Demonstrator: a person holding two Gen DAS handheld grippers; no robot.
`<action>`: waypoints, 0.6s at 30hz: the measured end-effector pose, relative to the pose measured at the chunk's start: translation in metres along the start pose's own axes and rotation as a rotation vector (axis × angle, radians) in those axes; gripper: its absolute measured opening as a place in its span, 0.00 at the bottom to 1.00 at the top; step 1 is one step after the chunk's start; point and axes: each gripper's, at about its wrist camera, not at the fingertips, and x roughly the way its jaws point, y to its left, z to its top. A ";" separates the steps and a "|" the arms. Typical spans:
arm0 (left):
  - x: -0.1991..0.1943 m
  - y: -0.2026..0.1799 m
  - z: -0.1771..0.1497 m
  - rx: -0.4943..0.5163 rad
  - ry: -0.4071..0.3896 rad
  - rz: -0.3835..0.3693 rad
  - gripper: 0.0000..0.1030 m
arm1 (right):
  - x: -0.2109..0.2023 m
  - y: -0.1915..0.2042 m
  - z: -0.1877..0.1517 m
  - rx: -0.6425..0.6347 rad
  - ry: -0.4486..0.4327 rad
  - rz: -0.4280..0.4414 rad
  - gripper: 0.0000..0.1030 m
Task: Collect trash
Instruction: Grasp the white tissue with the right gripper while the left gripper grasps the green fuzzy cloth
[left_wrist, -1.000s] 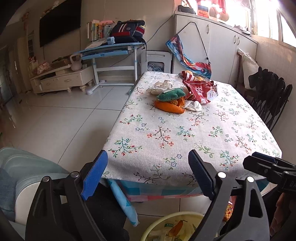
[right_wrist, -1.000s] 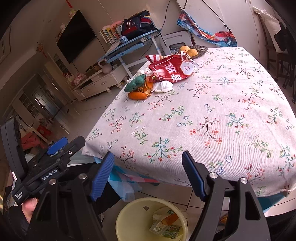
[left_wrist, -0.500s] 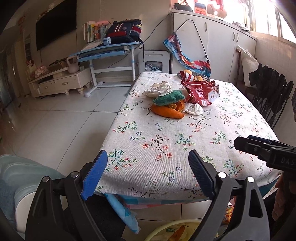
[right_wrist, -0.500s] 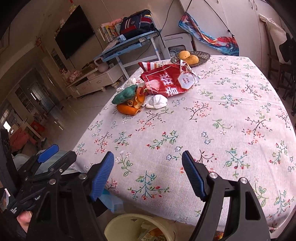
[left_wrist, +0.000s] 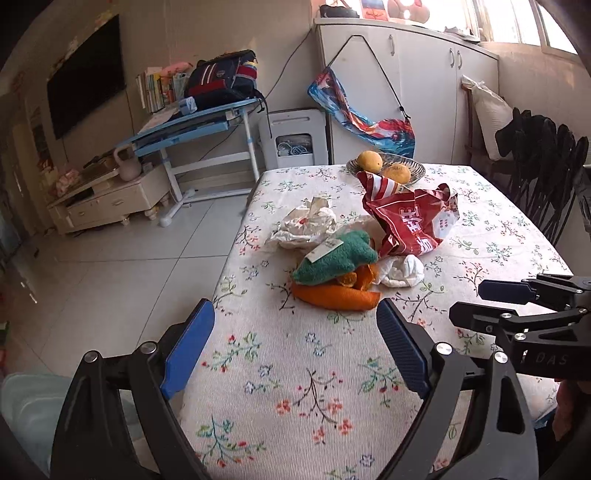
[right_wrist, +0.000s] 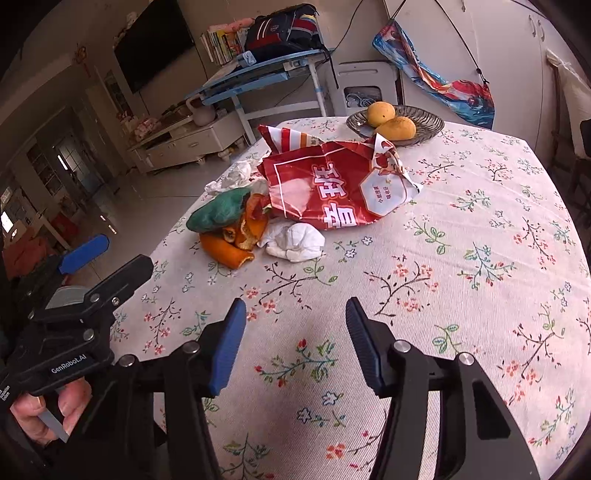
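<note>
Floral tablecloth (right_wrist: 461, 229): red bag (right_wrist: 332, 184) hides tissue (partly); both tools (left_wrist: 295, 347) (right_wrist: 295, 339) spread, empty.

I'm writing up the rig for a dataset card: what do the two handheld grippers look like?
Both are alike: black angular plastic frames with silver screw heads at the joints, each finger ending in a flat blue ribbed pad. The left gripper carries white "GenRobot.AI" lettering on its body, seen in the right wrist view. The right gripper shows pale "DAS" letters on its side in the left wrist view. No cables show.
</note>
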 end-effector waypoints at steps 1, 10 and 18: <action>0.006 -0.003 0.004 0.021 0.000 -0.001 0.84 | 0.005 -0.002 0.003 0.000 0.005 -0.001 0.53; 0.060 -0.013 0.027 0.107 0.038 -0.028 0.83 | 0.038 -0.011 0.023 0.009 0.025 0.011 0.47; 0.081 -0.018 0.036 0.124 0.074 -0.138 0.46 | 0.047 -0.009 0.035 0.016 0.049 0.056 0.36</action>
